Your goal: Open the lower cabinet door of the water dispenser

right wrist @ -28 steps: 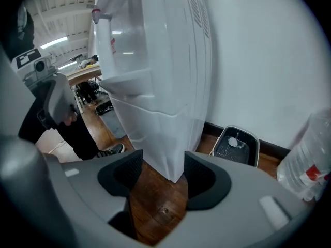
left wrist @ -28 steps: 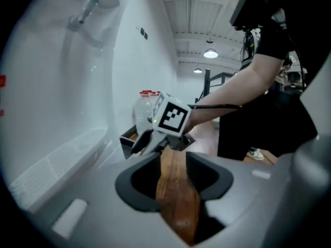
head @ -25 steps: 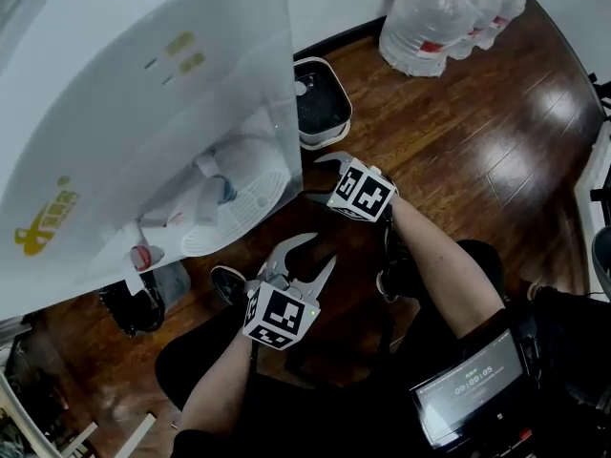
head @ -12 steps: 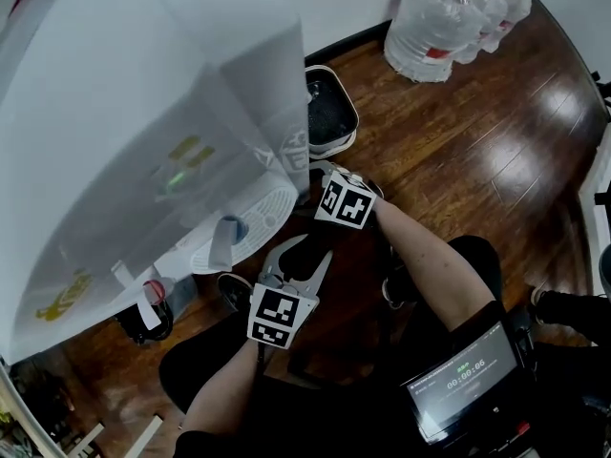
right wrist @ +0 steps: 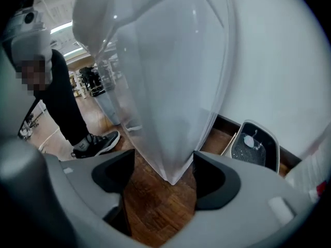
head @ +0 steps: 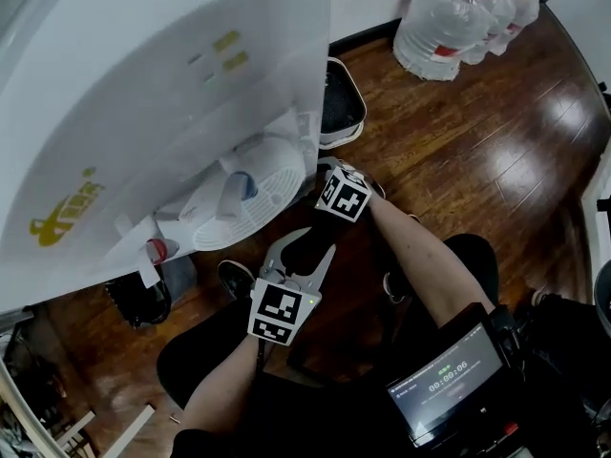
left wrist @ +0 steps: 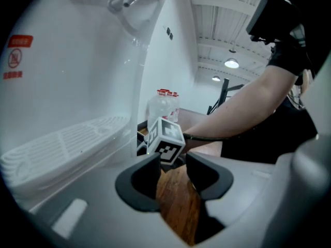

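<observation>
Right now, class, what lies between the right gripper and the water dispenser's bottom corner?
Nothing but bare wooden floor: the right gripper view shows the right gripper's open jaws flanking the water dispenser's corner, untouched.

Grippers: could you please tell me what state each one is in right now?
Left gripper: open, nothing between its jaws.
Right gripper: open; the water dispenser's lower corner shows between the jaws, not gripped.
</observation>
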`<action>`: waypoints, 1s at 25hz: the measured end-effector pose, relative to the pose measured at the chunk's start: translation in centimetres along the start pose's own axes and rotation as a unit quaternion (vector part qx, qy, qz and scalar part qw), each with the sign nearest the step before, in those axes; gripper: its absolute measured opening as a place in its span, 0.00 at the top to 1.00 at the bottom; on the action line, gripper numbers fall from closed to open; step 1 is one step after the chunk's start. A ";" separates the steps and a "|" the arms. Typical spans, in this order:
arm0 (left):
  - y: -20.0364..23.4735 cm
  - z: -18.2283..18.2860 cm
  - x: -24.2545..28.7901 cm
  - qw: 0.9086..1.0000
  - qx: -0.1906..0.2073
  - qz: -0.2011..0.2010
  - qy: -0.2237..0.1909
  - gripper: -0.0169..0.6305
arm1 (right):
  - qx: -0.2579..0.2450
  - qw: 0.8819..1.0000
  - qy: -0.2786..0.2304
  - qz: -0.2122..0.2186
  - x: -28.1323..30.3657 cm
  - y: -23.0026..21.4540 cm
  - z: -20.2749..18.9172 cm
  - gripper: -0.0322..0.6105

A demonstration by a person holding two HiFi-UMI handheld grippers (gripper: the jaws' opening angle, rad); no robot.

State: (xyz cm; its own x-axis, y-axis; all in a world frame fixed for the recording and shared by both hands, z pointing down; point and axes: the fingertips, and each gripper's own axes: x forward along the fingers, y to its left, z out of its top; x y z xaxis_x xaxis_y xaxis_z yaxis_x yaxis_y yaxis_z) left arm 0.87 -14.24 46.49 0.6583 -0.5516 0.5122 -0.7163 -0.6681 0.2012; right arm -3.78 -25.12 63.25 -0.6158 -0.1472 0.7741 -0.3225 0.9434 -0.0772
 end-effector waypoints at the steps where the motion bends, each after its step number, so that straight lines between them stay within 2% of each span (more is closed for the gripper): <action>1: -0.1 -0.4 -0.2 1.000 0.001 0.001 0.002 0.71 | 0.018 1.000 -0.005 -0.004 0.3 -0.2 -0.1 0.40; 4: -0.1 -1.3 -1.2 1.000 -0.002 0.007 0.007 0.71 | 0.046 0.999 -0.014 -0.009 0.1 -0.6 0.1 0.46; 7: 0.0 -1.1 -2.3 1.000 -0.009 0.015 -0.003 0.71 | 0.048 0.999 -0.007 -0.010 -0.2 -0.1 -0.5 0.47; 9: 0.2 -0.6 -2.7 1.000 -0.013 0.019 -0.014 0.71 | 0.043 0.999 0.000 -0.013 -0.5 0.1 -1.1 0.54; 15: 0.0 -0.9 -3.3 0.999 -0.021 0.029 -0.022 0.71 | 0.050 0.998 0.008 -0.024 -1.3 1.3 -2.2 0.53; 21: -0.2 1.1 -5.8 0.996 0.001 0.068 -0.065 0.71 | 0.060 0.998 0.018 -0.028 -2.8 4.0 -4.0 0.53; 25: -0.6 2.6 -8.7 0.990 -0.051 0.084 -0.105 0.71 | 0.051 0.998 0.028 -0.031 -3.6 6.5 -5.6 0.54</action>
State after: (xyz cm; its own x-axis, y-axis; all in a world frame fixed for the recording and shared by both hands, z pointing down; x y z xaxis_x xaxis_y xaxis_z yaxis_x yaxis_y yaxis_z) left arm -3.88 -10.34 39.75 0.5544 -0.7491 0.3626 -0.8320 -0.5107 0.2169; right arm 0.38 -16.81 63.47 -0.5521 -0.1841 0.8132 -0.4311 0.8979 -0.0894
